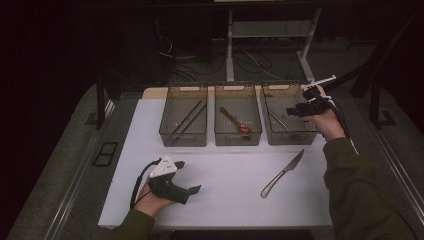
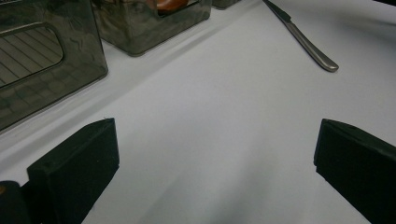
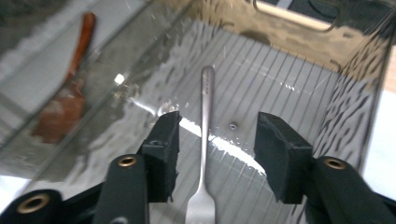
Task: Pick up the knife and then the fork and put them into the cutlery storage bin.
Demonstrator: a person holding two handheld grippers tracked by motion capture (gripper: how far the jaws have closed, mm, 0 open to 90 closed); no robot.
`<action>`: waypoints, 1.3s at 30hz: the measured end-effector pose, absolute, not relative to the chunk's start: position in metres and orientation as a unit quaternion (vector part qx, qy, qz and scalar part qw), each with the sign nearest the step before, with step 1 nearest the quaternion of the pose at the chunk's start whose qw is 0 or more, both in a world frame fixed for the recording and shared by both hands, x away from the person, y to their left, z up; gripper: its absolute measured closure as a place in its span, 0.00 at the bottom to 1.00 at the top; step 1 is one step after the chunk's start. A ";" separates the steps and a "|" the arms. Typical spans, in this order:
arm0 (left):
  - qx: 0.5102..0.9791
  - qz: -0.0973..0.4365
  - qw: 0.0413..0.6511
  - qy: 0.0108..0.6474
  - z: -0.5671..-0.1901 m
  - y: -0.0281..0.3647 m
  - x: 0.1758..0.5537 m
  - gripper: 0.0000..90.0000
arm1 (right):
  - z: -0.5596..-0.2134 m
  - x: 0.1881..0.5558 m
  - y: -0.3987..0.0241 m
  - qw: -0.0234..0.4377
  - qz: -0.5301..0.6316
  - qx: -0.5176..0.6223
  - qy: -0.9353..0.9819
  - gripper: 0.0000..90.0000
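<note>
Right claw (image 3: 215, 140) tilted down over fork (image 3: 205, 140) in bin (image 1: 280, 90), jaws apart

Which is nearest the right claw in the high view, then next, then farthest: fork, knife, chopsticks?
1. Fork, in the right bin directly beneath the right claw.
2. Knife, on the white table nearer the person.
3. Chopsticks, in the far left bin.
</note>
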State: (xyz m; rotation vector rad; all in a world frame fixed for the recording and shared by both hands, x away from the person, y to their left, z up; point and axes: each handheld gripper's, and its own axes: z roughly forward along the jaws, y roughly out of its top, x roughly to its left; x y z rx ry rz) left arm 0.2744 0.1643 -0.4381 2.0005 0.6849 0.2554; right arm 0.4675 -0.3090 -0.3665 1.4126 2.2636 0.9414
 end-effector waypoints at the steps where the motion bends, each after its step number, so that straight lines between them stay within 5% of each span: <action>1: 0.822 0.105 0.484 0.281 -0.438 0.164 0.274 0.00 | -0.363 0.464 -0.310 0.158 0.334 0.489 0.790 0.53; 9: 0.822 0.106 0.484 0.281 -0.438 0.164 0.274 0.00 | -0.342 0.433 -0.314 0.156 0.371 0.466 0.788 0.56; 26: 0.821 0.107 0.483 0.283 -0.438 0.164 0.274 0.00 | -0.343 0.356 -0.321 0.144 0.400 0.406 0.809 0.98; 39: 0.821 0.110 0.482 0.286 -0.438 0.166 0.274 0.00 | -0.378 0.332 -0.318 0.126 0.375 0.401 0.826 0.99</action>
